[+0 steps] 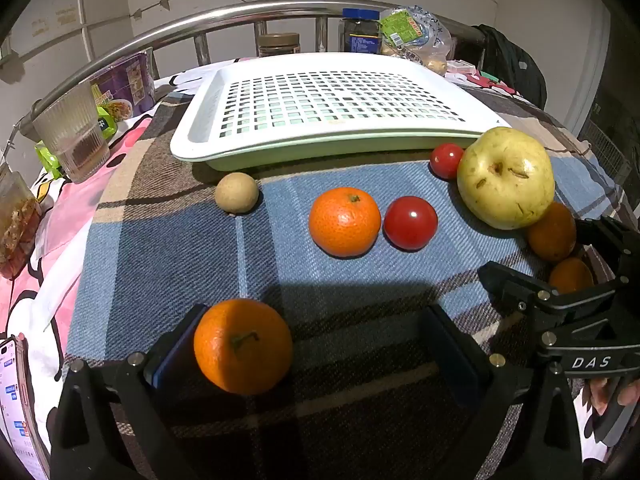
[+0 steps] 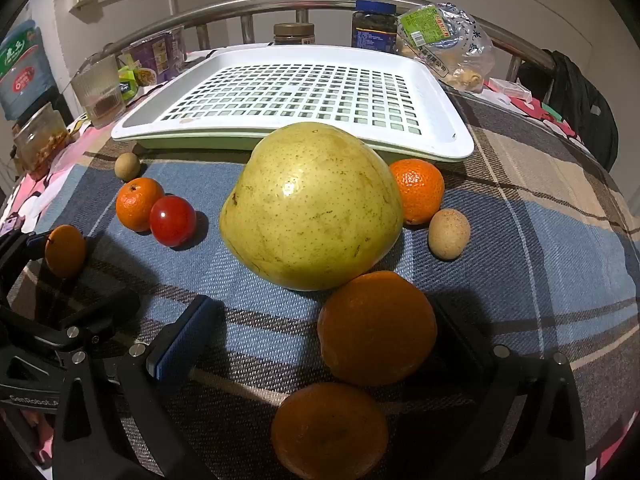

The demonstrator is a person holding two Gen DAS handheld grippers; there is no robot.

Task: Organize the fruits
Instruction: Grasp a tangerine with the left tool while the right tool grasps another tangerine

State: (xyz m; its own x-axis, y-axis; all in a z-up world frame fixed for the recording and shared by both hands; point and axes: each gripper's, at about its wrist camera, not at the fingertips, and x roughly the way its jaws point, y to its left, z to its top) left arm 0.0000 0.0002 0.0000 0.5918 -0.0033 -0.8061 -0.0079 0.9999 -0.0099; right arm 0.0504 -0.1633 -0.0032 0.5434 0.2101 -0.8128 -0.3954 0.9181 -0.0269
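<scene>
A plaid blue, brown and beige cloth (image 1: 160, 240) covers the surface, with a curved metal rail (image 1: 240, 10) along the top of both frames. A white slotted tray (image 1: 320, 100) lies upper centre in the left wrist view. Below it sit a small brown fruit (image 1: 237, 192), a mandarin (image 1: 344, 222) and a cherry tomato (image 1: 410, 223) just beside it; a yellow-green pear (image 1: 506, 178) is at right.

My left gripper (image 1: 320, 354) is spread wide; a second mandarin (image 1: 243, 346) rests against its left finger, lower left.

My right gripper (image 2: 320, 344) is also spread wide. Between its fingers, lower centre, lie two shadowed mandarins (image 2: 377, 328), the upper one touching the pear (image 2: 312, 206).
</scene>
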